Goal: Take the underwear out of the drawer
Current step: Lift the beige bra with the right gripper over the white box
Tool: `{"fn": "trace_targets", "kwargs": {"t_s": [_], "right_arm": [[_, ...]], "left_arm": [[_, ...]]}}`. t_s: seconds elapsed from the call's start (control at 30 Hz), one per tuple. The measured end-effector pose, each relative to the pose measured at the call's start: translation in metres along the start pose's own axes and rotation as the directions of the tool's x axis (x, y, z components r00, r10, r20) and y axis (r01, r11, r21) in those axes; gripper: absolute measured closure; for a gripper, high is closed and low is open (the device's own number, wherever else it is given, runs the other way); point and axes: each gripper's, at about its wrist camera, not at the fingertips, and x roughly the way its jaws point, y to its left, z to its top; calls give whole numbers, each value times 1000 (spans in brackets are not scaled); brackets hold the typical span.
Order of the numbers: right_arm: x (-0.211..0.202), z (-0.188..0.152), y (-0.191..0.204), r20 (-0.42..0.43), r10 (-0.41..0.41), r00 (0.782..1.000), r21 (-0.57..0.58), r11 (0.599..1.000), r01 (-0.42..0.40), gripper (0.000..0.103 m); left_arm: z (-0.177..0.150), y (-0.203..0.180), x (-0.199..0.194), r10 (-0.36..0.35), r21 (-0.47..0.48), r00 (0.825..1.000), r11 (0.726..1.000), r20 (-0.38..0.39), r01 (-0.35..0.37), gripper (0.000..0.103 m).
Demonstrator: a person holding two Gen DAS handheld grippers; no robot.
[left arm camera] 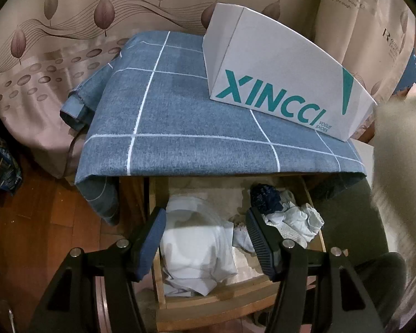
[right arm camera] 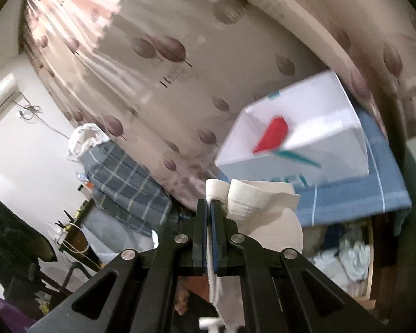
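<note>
Black fingers of the left hand-held gripper [left arm camera: 205, 238] fill the bottom of the left wrist view, spread apart with nothing between the pads, hanging above an open wooden drawer [left arm camera: 208, 302]. Inside the drawer lie crumpled white clothes [left arm camera: 197, 252] on the left and a small heap of pale and dark blue garments [left arm camera: 285, 208] on the right. Over the drawer, a blue checked cloth [left arm camera: 180, 127] covers the top of the cabinet, and a white shoe box [left arm camera: 288, 83] printed with teal letters stands on it. A leaf-patterned curtain [left arm camera: 69, 41] hangs behind.

In the right wrist view, the right hand-held gripper [right arm camera: 209, 208] is clenched on white underwear [right arm camera: 252, 199]. The fabric is pinched between the closed pads, bunches up above the fingertips and hangs down below them. It is held in the air, clear of the drawer [right arm camera: 370, 263], which shows blurred at the lower right. The box [right arm camera: 305, 144] sits beyond the fingertips with something red [right arm camera: 271, 136] inside it, too blurred to identify.
</note>
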Motion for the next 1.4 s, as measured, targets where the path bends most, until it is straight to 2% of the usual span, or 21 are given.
{"fn": "trace_targets", "kwargs": {"t_s": [0.17,0.4,0.53,0.57,0.6,0.63,0.67,0.73,0.8,0.83,0.87,0.93,1.0,1.03,1.07,1.13,1.2,1.23,1.3,1.33,1.4], "right_arm": [[-3,54,12,58,32,998,-8,999,-32,99],[16,146,20,136,-14,991,-37,999,19,101],[48,188,10,155,-171,973,-106,976,188,101],[52,188,7,154,-197,968,-131,967,218,101],[53,183,2,144,-192,971,-131,969,211,101],[51,158,-11,100,-108,989,-98,988,117,100],[49,136,-16,81,-105,991,-103,988,113,100],[41,71,-29,61,-214,975,-182,958,222,98],[37,26,-43,-8,-239,971,-240,943,230,96],[40,-4,-56,-110,-286,952,-262,932,250,89],[45,-22,-65,-185,-333,925,-276,921,276,72],[54,-54,-82,-330,-401,855,-301,903,307,49],[63,-87,-100,-416,-446,793,-311,889,337,40],[68,-95,-105,-438,-468,768,-323,879,352,32],[77,-107,-112,-483,-490,725,-334,869,365,27],[86,-118,-116,-505,-522,687,-355,851,386,27],[88,-117,-123,-503,-558,660,-346,830,439,16],[88,-116,-130,-505,-563,654,-333,826,454,8],[91,-121,-137,-531,-560,636,-311,827,469,6],[96,-126,-147,-579,-536,614,-276,838,471,5],[105,-130,-162,-616,-519,593,-238,840,488,5]], "left_arm": [[-1,0,0,2,3,1000,1000,-2,-2,41],[-1,0,-1,-4,-1,1000,1000,-6,4,41],[0,1,2,-11,-11,1000,1000,-12,11,41],[1,1,3,-14,-15,1000,1000,-15,14,41],[1,2,3,-21,-24,1000,999,-18,21,41],[1,3,4,-37,-38,999,999,-22,36,41],[1,3,5,-57,-49,998,997,-26,56,41],[2,3,4,-76,-53,997,996,-22,75,41],[1,1,2,-61,-31,998,998,-21,61,41],[0,1,1,-56,-24,998,998,-20,56,41],[-1,1,1,-53,-23,998,998,-20,53,41],[-1,3,1,-55,-34,998,998,-21,54,41],[1,4,1,-63,-59,998,996,-17,62,41],[2,4,1,-65,-65,998,996,-17,64,41],[2,4,1,-65,-67,998,996,-17,64,41],[1,2,2,-47,-49,999,998,-21,46,41],[-1,1,3,-22,-23,999,999,-27,21,41],[-2,0,3,-13,-14,999,1000,-30,13,41],[-2,2,4,-15,-17,999,1000,-34,15,42],[-2,3,4,-23,-29,999,999,-34,22,42],[-1,6,5,-36,-50,999,998,-34,34,42]]}}
